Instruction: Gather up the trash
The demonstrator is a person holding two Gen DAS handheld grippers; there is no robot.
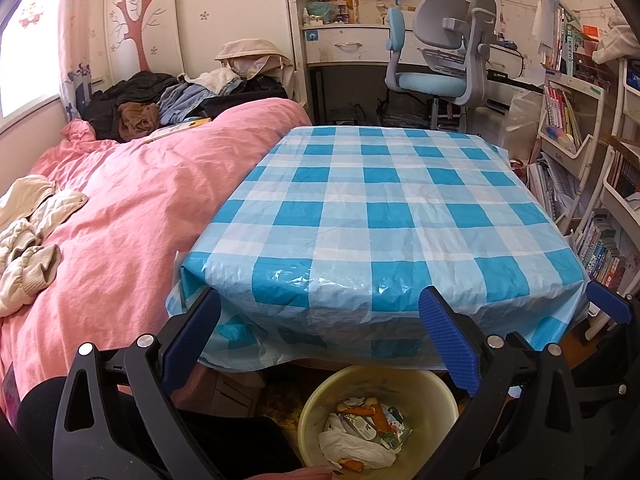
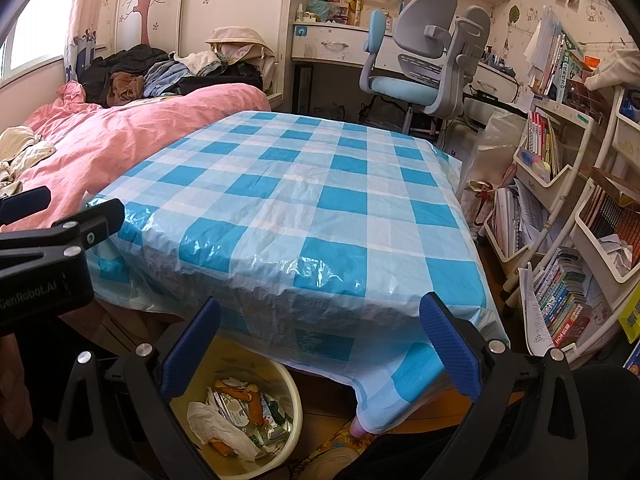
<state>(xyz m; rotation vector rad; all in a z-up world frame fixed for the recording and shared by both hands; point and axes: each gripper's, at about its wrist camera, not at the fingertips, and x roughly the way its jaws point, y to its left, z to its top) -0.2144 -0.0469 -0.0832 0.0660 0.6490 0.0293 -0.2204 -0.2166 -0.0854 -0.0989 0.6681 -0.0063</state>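
A pale yellow bin [image 1: 436, 384] stands on the floor below the table's near edge, and the same bin [image 2: 294, 396] shows low in the right wrist view. Inside it lies trash [image 1: 366, 432]: white crumpled paper, orange scraps and printed wrappers [image 2: 240, 416]. My left gripper [image 1: 324, 340] hangs open above the bin with nothing between its blue pads. My right gripper [image 2: 324, 340] is open and empty too, in front of the table's near corner. The left gripper's black body [image 2: 52, 248] shows at the left edge of the right wrist view.
A table under a blue-and-white checked plastic cloth [image 1: 380, 208] fills the middle. A bed with a pink cover [image 1: 120, 208] and piled clothes lies left. A grey-blue desk chair [image 1: 440, 52] stands behind. Crowded white book racks [image 2: 568, 208] line the right side.
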